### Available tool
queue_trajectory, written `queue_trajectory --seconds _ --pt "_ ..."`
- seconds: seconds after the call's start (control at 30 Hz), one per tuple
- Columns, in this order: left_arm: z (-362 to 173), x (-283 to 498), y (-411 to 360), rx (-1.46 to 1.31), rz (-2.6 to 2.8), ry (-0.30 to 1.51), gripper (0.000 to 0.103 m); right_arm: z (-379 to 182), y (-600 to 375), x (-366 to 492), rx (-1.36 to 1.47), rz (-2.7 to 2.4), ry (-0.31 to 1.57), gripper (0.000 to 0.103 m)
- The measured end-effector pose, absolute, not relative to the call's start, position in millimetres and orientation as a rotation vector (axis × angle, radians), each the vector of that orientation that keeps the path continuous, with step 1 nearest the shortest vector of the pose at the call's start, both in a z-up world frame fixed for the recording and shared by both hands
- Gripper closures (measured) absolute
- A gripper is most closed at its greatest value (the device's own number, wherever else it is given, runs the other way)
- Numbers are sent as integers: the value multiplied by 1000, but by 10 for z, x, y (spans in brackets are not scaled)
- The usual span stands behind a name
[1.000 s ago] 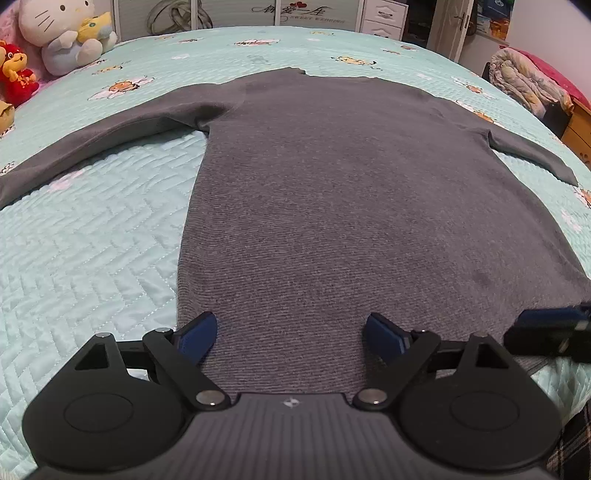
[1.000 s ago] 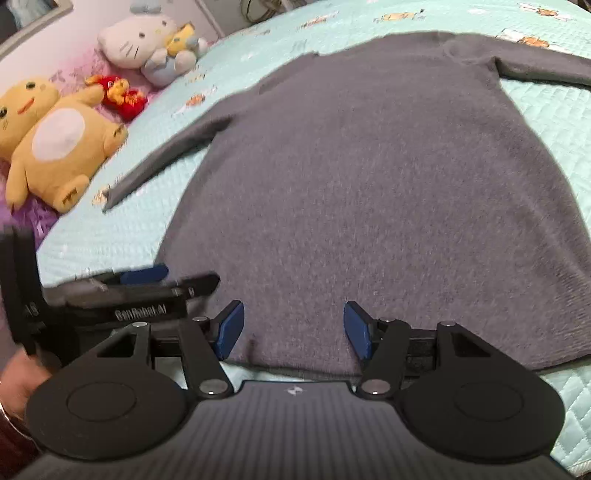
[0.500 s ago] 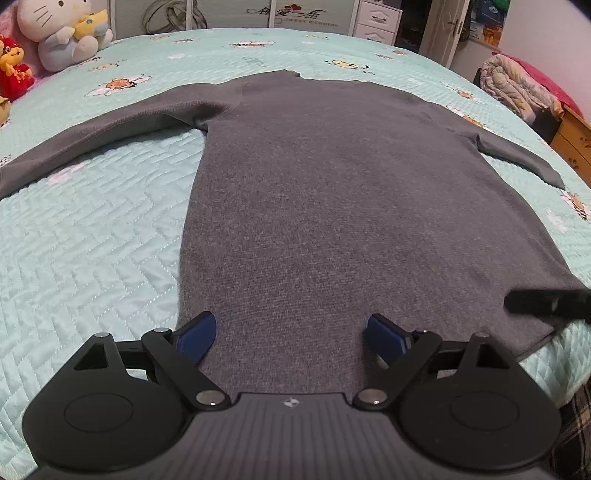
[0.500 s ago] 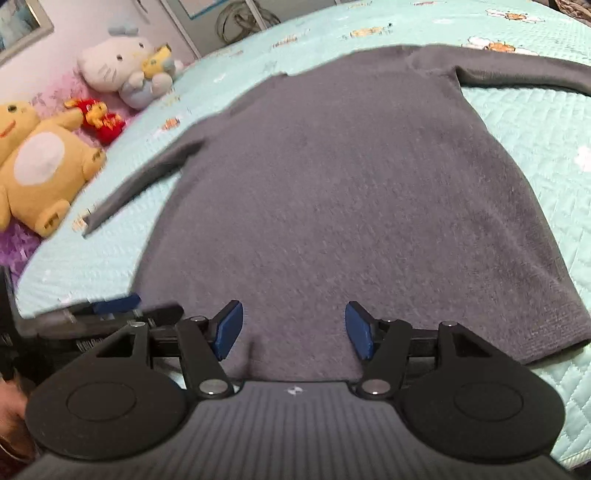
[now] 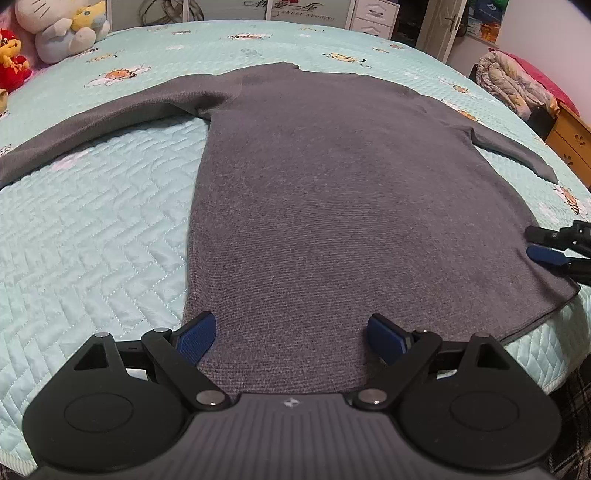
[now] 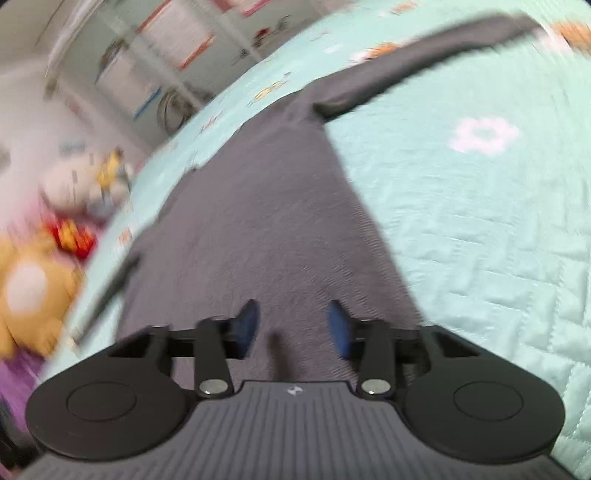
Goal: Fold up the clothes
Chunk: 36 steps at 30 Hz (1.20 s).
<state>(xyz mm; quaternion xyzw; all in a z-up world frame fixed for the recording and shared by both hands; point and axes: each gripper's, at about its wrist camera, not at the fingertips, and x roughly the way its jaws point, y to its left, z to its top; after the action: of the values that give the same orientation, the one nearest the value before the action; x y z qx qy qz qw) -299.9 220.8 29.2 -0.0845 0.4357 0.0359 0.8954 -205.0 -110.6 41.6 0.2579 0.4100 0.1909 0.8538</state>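
A grey long-sleeved sweater [image 5: 332, 203] lies flat on the teal quilted bed [image 5: 92, 240], sleeves spread to both sides. My left gripper [image 5: 290, 332] is open and hovers over the near hem, close to the sweater's left edge. My right gripper [image 5: 550, 244] shows at the right edge of the left wrist view, by the right hem corner. The right wrist view is blurred. There the right gripper [image 6: 291, 325] is open with its blue pads fairly close, over the sweater [image 6: 266, 221] near its right side edge. A small dark ridge of fabric shows between the fingers.
Plush toys [image 5: 62, 29] sit at the bed's far left, with a yellow one [image 6: 29, 288] nearer. A wooden drawer unit [image 5: 570, 136] and a heap of bedding [image 5: 509, 81] stand to the right. The bed's near edge [image 5: 535, 339] runs just past the hem.
My right gripper has swung fast to the sweater's right side, and its fingers have drawn closer together. My left gripper has stayed open at the hem, almost still.
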Motion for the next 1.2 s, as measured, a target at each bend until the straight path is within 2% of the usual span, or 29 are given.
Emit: queue_trajectory --seconds 0.27,0.43,0.63,0.8,0.93,1.07,1.2 --pt "276 -2983 2197 -172 68 908 5 539 -1143 -1975 526 379 784 52" --pt "277 -2984 2202 -179 68 905 5 262 -1279 -1990 582 351 813 53" --pt "297 -2980 2205 -195 80 907 5 547 -1148 -1966 562 363 830 51" --pt "358 -3039 2355 -347 87 881 5 644 -906 -2031 481 449 827 49" --pt "422 -3133 2510 -503 89 846 11 474 -701 -2074 417 503 877 48" --pt "424 -3170 2510 -485 95 860 20 414 -550 -2246 319 522 869 49" --pt "376 -3151 2436 -410 95 874 22 645 -351 -2370 257 608 834 57"
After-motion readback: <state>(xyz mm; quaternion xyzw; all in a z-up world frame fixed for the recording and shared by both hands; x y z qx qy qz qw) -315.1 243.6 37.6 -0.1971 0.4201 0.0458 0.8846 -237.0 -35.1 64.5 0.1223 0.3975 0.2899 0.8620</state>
